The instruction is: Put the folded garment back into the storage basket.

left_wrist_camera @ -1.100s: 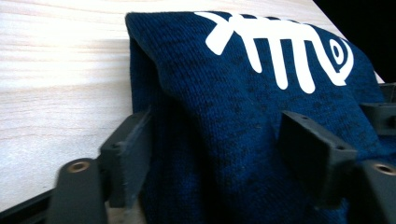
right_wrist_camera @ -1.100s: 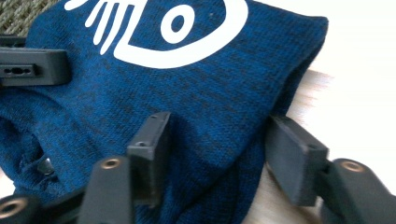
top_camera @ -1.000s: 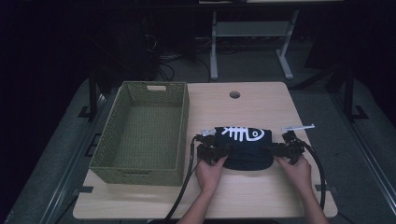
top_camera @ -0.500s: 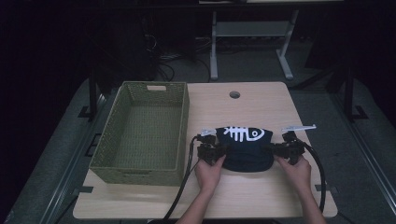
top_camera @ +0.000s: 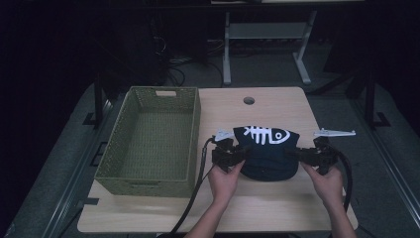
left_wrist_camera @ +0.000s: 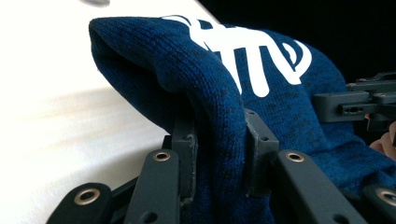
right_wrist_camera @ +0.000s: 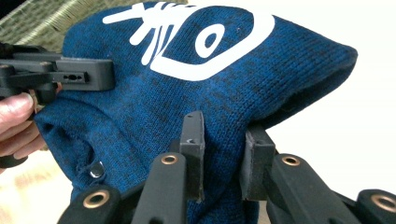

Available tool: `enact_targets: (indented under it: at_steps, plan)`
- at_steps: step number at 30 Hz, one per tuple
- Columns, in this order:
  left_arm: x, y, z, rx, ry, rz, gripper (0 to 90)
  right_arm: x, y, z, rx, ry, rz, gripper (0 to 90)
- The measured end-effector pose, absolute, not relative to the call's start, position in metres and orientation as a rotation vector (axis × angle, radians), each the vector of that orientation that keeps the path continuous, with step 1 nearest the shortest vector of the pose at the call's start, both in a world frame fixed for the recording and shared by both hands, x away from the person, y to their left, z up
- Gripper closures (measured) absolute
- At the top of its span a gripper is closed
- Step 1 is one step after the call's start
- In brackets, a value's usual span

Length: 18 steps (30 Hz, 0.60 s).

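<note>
Beanie (top_camera: 267,156), dark blue knit w/ white fish-skeleton print, hangs stretched btwn both grippers over the front-right part of the wooden table (top_camera: 277,106), just right of the green woven basket (top_camera: 148,144). High view: left gripper (top_camera: 241,154) pinches the beanie's left edge, right gripper (top_camera: 296,154) its right edge; a hand behind each.

Left gripper view: jaws just closed, now clamped on a thick fold of the knit (left_wrist_camera: 210,107); print faces up, other gripper (left_wrist_camera: 359,105) at far right edge.

Right gripper view: jaws just closed too, clamped on a fold of the fabric (right_wrist_camera: 219,116); small metal snap low left on the knit; other gripper (right_wrist_camera: 60,74) w/ fingers (right_wrist_camera: 16,123) at left, basket weave (right_wrist_camera: 51,16) in top-left corner.
</note>
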<state>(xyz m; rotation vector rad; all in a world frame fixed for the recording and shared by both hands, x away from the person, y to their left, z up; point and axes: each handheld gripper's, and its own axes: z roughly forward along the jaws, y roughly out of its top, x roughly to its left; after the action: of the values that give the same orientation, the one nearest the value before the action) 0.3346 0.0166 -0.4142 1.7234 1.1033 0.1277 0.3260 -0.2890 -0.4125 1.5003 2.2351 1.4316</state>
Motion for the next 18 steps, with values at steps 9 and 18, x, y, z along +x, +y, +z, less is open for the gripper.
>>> enact_targets:
  at_steps: [9, 18]
  plan:
    - [0.328, 0.030, -0.386, 1.706, 1.045, 0.138, 69.5, 0.320, -0.280, -0.383, 1.429, 2.213, 1.472, 74.2]
    - [0.325, 0.041, -0.359, 1.712, 0.993, 0.164, 69.2, 0.317, -0.270, -0.364, 1.388, 2.200, 1.511, 74.3]
